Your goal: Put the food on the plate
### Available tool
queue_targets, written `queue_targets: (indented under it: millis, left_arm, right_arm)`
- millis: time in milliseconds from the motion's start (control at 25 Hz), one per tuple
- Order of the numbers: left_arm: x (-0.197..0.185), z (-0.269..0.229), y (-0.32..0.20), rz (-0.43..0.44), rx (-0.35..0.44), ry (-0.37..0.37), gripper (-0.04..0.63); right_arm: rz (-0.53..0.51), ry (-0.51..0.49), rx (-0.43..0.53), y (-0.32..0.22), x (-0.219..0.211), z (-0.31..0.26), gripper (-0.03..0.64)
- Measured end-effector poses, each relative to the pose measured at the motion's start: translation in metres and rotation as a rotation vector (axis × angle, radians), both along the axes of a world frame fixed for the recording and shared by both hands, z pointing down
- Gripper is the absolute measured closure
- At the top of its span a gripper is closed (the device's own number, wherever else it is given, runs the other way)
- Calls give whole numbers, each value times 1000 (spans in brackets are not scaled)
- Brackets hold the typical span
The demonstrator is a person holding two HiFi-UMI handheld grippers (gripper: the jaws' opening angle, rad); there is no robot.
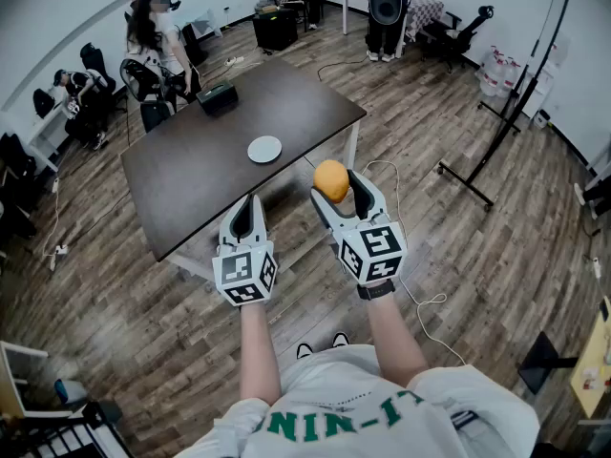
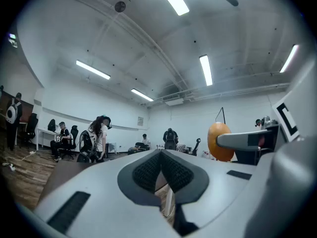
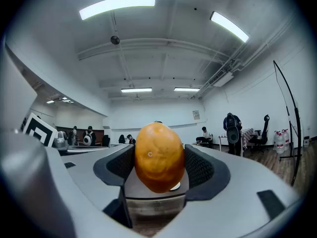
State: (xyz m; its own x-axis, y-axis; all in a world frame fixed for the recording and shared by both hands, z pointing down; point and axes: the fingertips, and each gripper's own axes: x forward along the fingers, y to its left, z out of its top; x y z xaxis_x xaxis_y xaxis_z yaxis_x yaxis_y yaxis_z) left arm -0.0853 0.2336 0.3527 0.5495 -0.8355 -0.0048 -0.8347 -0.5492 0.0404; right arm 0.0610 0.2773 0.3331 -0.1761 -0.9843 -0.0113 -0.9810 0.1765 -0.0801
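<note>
An orange fruit [image 1: 331,179] sits between the pads of my right gripper [image 1: 333,185], which is shut on it and held in the air short of the table's near edge. In the right gripper view the orange fruit [image 3: 159,156] fills the gap between the dark pads. My left gripper [image 1: 247,210] hangs beside it, its jaws shut with nothing in them; in the left gripper view the pads [image 2: 148,170] touch and the orange fruit [image 2: 219,141] shows to the right. A small white plate [image 1: 264,149] lies on the dark brown table [image 1: 200,170], beyond both grippers.
A dark box [image 1: 218,97] stands at the table's far edge, where a person [image 1: 153,41] stands. Other people and chairs are along the far wall. A black stand [image 1: 520,93] is on the wooden floor at right. A white cable [image 1: 420,299] runs over the floor beside me.
</note>
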Motion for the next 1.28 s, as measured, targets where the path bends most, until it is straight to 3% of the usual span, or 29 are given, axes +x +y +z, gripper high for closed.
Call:
queue_targets:
  millis: [400, 800, 1080, 1280]
  left_arm:
    - [23, -2, 0, 5, 4, 4, 583]
    - [47, 12, 11, -4, 3, -43, 583]
    - [51, 29, -15, -7, -19, -32, 583]
    - [60, 63, -60, 0, -60, -54, 583]
  right_arm:
    - [-12, 7, 7, 4, 14, -4, 291]
    - [13, -11, 29, 12, 50, -13, 291]
    - [-14, -35, -26, -18, 48, 19, 290]
    - [-26, -65, -69, -69, 47, 44, 290]
